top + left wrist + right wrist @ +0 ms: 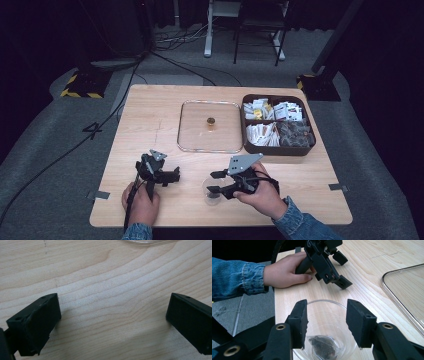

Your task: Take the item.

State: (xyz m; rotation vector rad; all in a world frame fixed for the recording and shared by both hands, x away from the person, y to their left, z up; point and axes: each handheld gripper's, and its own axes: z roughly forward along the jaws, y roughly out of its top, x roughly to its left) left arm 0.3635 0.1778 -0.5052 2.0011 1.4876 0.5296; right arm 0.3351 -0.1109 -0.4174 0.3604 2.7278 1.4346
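A clear glass cup (325,322) stands on the wooden table (300,175) near its front edge, also seen from above as the cup (212,196). Inside it lies a pyramid tea bag (323,346) of dark leaves. My right gripper (327,315) hangs open just over the cup's rim, one jaw on each side, gripping nothing; from above, the right gripper (216,181) points left. To its left, my left gripper (165,167) rests low on the table, held by a hand. The left gripper (112,312) stands wide open over bare wood.
A square glass lid (210,126) with a small knob (210,122) lies flat mid-table. A brown compartment box (278,149) of tea sachets and bags sits to its right. The lid's rim (397,300) runs close to my right gripper. Cables and stands are on the floor beyond.
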